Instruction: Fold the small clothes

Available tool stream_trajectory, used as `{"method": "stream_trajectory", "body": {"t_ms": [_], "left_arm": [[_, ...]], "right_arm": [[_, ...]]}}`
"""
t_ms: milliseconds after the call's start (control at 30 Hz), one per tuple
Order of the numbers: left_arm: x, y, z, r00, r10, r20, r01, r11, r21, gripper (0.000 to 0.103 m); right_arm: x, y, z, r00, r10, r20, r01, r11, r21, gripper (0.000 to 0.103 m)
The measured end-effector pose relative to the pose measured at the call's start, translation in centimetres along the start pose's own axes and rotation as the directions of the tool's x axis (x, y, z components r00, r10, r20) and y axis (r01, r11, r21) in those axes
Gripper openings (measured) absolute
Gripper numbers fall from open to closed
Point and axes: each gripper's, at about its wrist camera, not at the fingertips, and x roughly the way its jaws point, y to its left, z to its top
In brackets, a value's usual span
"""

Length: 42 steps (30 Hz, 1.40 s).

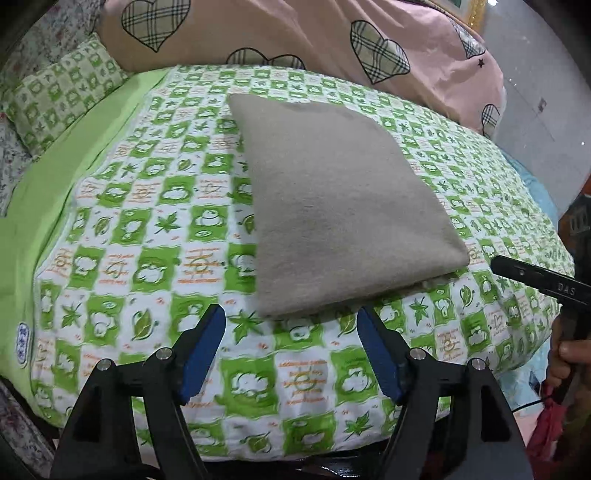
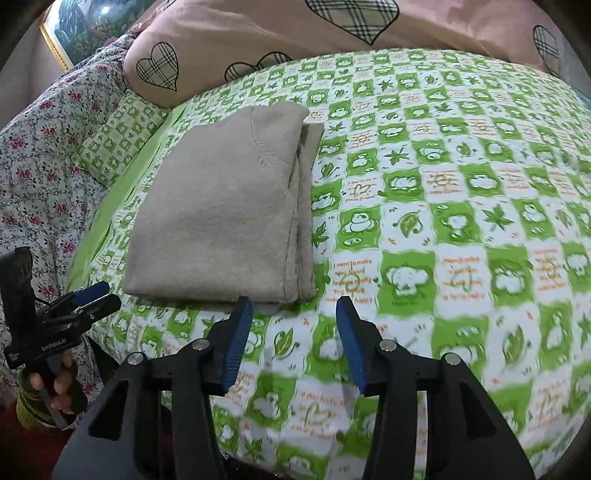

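A beige garment [image 1: 343, 199] lies folded into a flat rectangle on the green-and-white checked bedsheet [image 1: 147, 229]. It also shows in the right wrist view [image 2: 225, 210], with stacked layers along its right edge. My left gripper [image 1: 291, 314] is open and empty, just short of the garment's near edge. My right gripper [image 2: 295, 304] is open and empty, near the garment's near right corner. The right gripper's body shows at the right of the left wrist view [image 1: 539, 284]. The left gripper shows at the left of the right wrist view [image 2: 88, 299].
A pink quilt with checked hearts [image 1: 332, 40] is heaped along the far side of the bed. A small green checked pillow [image 1: 62, 96] lies at the far left. A floral cover [image 2: 40, 155] lies beside the bed. A framed picture [image 2: 77, 29] hangs behind.
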Motion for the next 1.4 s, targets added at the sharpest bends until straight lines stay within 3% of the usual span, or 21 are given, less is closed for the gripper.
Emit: {"method": "stream_trajectory", "body": {"t_ms": [233,533,833,933,1100,1300,1400], "left_arm": [[-0.5,1.5,-0.6,0.999,0.048,-0.025,-0.049,0.998,-0.044,0.075],[-1.8,1.3,-0.5,0.992,0.125,0.016,-0.124,0.992,-0.034,0.078],[-1.2,0.5,3.6,0.989,0.143,0.047,-0.144,0.99,0.005,0.082],[0.1,0.3,5.2,0.986,0.165,0.029,-0.166,0.986,0.016,0.082],[1.6,0.1,7.7,0.963,0.264,-0.055,-0.259,0.963,0.073,0.082],[1.5,0.1,9.4,0.957,0.278,-0.077,-0.272,0.959,0.083,0.082],[2.3,0.0,9.0,0.958,0.283,-0.052,-0.28,0.958,0.065,0.082]], "right_arm": [[0.1,0.8,-1.1,1.0,0.013,-0.007,-0.013,1.0,-0.001,0.058],[-0.5,2.6,-0.5,0.999,0.039,0.02,-0.038,0.998,-0.051,0.071],[0.8,3.3,2.5,0.997,0.058,0.052,-0.054,0.995,-0.083,0.079],[2.2,3.2,4.0,0.998,0.051,0.027,-0.048,0.995,-0.089,0.079],[3.3,3.7,6.6,0.998,0.047,-0.042,-0.051,0.993,-0.105,0.079],[3.0,4.4,8.8,0.999,0.025,-0.047,-0.03,0.994,-0.101,0.08],[3.3,4.6,8.9,0.999,0.021,-0.026,-0.024,0.991,-0.135,0.084]]}}
